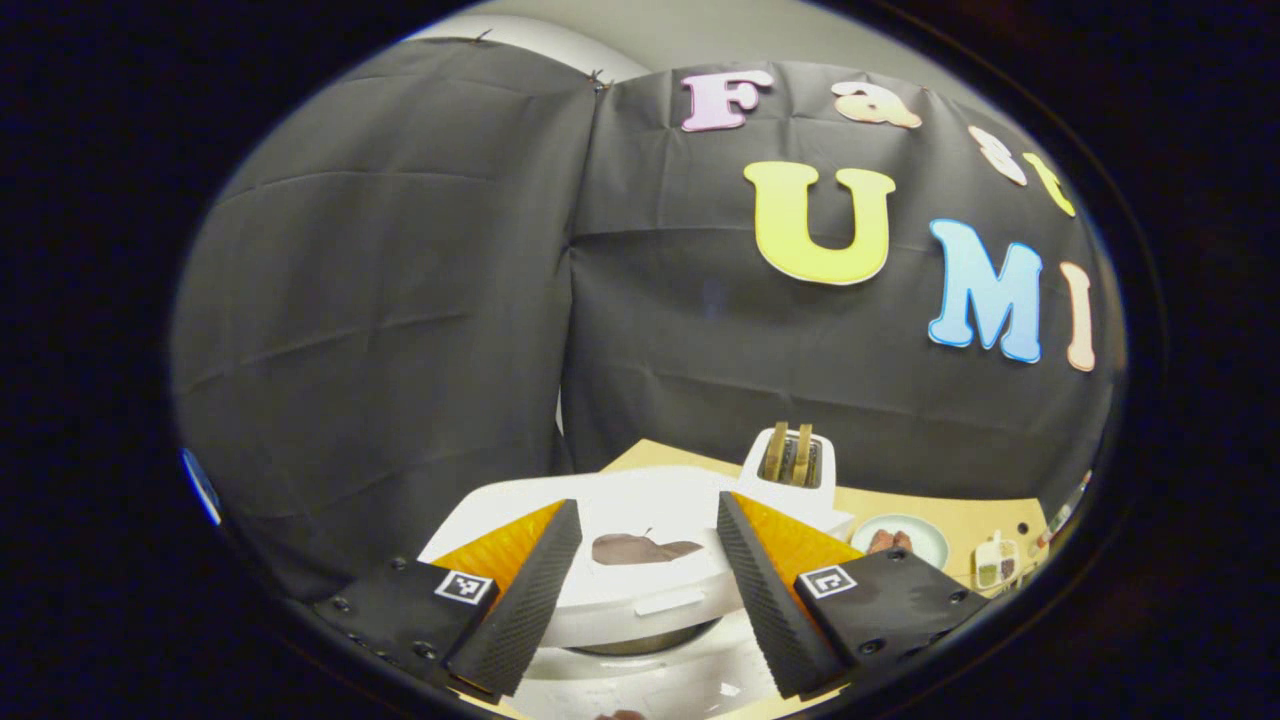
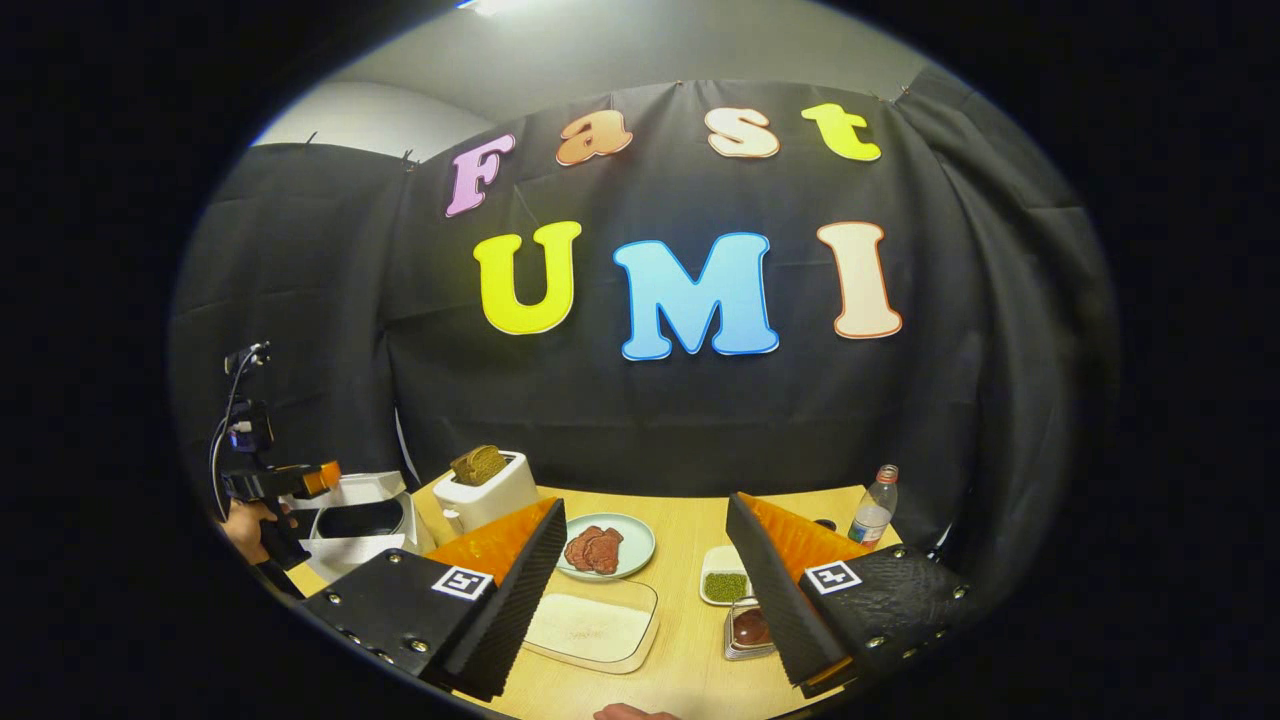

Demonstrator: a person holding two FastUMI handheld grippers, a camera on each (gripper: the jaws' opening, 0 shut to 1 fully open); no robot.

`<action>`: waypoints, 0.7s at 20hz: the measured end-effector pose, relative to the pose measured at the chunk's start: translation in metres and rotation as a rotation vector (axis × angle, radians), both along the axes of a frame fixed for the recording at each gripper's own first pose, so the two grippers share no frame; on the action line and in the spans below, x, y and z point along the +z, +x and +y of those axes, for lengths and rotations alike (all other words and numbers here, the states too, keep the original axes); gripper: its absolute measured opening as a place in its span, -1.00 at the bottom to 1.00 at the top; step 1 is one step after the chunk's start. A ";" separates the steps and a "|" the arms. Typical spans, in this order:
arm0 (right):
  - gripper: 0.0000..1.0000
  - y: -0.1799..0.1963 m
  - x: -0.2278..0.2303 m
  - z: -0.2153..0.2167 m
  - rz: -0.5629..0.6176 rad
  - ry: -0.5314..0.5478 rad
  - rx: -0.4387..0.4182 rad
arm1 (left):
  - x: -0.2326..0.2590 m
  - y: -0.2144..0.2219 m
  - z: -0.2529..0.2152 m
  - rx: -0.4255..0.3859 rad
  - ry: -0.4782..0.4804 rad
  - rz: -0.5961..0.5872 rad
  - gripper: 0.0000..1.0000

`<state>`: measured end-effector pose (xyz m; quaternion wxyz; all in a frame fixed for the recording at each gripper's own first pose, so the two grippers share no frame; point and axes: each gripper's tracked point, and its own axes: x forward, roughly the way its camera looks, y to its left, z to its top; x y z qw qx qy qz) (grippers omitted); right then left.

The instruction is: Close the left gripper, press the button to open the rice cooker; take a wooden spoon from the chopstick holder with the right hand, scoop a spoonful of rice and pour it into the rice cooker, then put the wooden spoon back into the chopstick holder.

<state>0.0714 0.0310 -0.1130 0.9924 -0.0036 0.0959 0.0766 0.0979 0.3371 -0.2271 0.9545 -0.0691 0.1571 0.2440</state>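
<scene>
Right now the left gripper hangs just above the rice cooker, its jaws spread wide with nothing between them, though the task wants them closed before the button is pressed. Straight ahead and below the gap lies the cooker's white lid, and the pale tab at its front edge, probably the button, sits low between the fingers. Off to the side, the right gripper also stands released over the table, well apart from the cooker

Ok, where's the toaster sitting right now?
In the right gripper view the toaster stands at the table's back left, between the rice cooker and the plate of meat.
</scene>
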 end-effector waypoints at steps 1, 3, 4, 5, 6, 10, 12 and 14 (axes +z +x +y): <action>0.95 0.000 0.000 0.000 0.002 -0.004 0.002 | -0.006 -0.001 -0.002 0.000 -0.010 0.013 0.91; 0.95 -0.001 0.004 -0.001 -0.006 -0.001 0.002 | -0.018 -0.004 -0.005 -0.006 -0.016 0.048 0.92; 0.95 -0.001 0.005 -0.002 -0.008 -0.003 0.001 | -0.021 -0.003 -0.005 -0.009 -0.014 0.058 0.92; 0.95 -0.001 0.004 -0.005 -0.008 -0.007 -0.003 | -0.025 -0.003 -0.005 -0.010 -0.018 0.068 0.92; 0.95 0.000 0.004 -0.006 -0.007 -0.008 -0.006 | -0.031 -0.003 -0.005 -0.009 -0.027 0.082 0.92; 0.95 0.000 0.000 -0.010 0.009 0.022 -0.025 | -0.075 -0.008 -0.013 -0.037 -0.070 0.216 0.84; 0.95 -0.001 -0.001 -0.011 0.016 0.035 -0.028 | -0.076 -0.005 -0.015 -0.050 -0.030 0.236 0.93; 0.95 -0.003 -0.001 -0.013 0.012 0.025 -0.037 | -0.077 -0.003 -0.014 -0.038 -0.062 0.248 1.00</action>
